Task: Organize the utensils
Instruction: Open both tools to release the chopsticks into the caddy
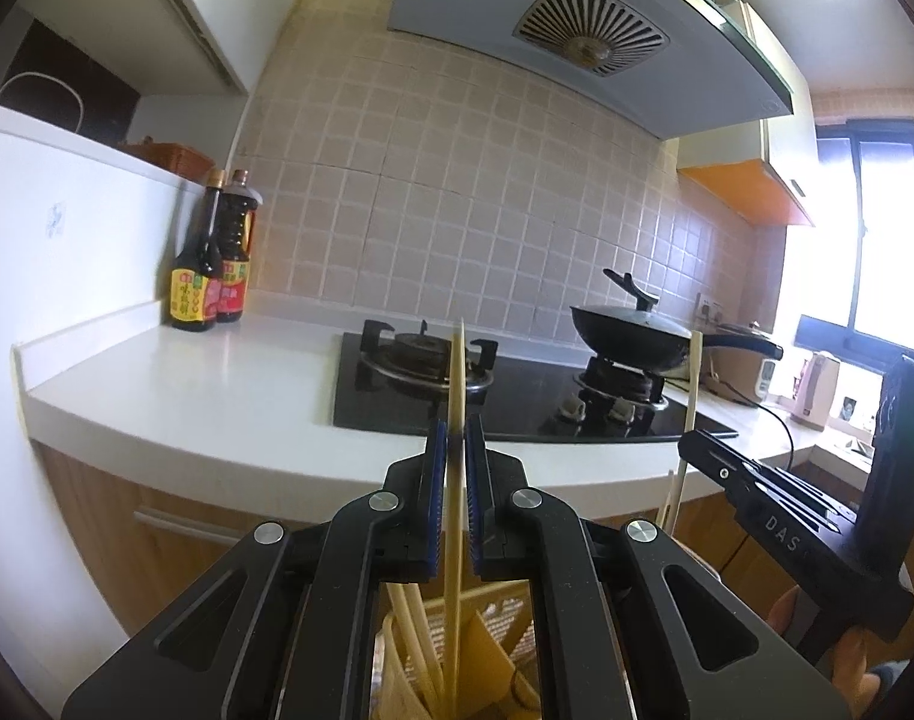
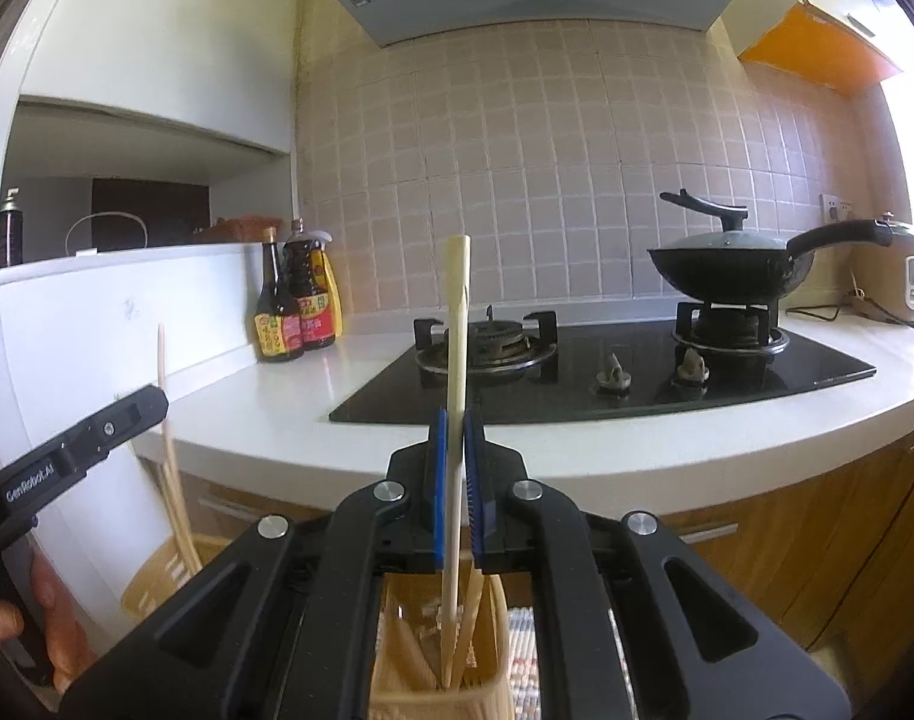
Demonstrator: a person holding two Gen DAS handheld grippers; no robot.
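**Chopsticks held upright over two holders**

Chopsticks were gripped by both tools in front of the kitchen counter (image 1: pixel 216 384). The left gripper (image 1: pixel 455 450) was closed almost fully, its blue pads pressed on a single pale chopstick (image 1: pixel 455 372) that stood nearly upright between them. The stick's lower end was seen passing down behind the jaws into a yellow slotted holder (image 1: pixel 499 618), where several more chopsticks leaned. The upper end rose in front of the left burner of the black gas hob (image 1: pixel 517 402).

The right gripper (image 2: pixel 457 456) was likewise closed down on a pale chopstick (image 2: pixel 457 312), held upright with its squared top showing against the tiled wall (image 2: pixel 517 150). Its lower end reached into a tan woven holder (image 2: pixel 493 690) below the jaws, beside a few other sticks. Whether either tip touched the bottom of its holder could not be told.

From the right wrist view the left gripper (image 2: pixel 150 402) was seen at the left edge, with its chopstick above the yellow holder (image 2: pixel 156 576). Part of a hand (image 2: pixel 48 630) was visible beneath it.

On the counter, two dark sauce bottles (image 1: pixel 207 264) stood by the wall, well apart from the grippers. A lidded black wok (image 2: pixel 727 270) sat on the right burner, under the range hood (image 1: pixel 577 30).
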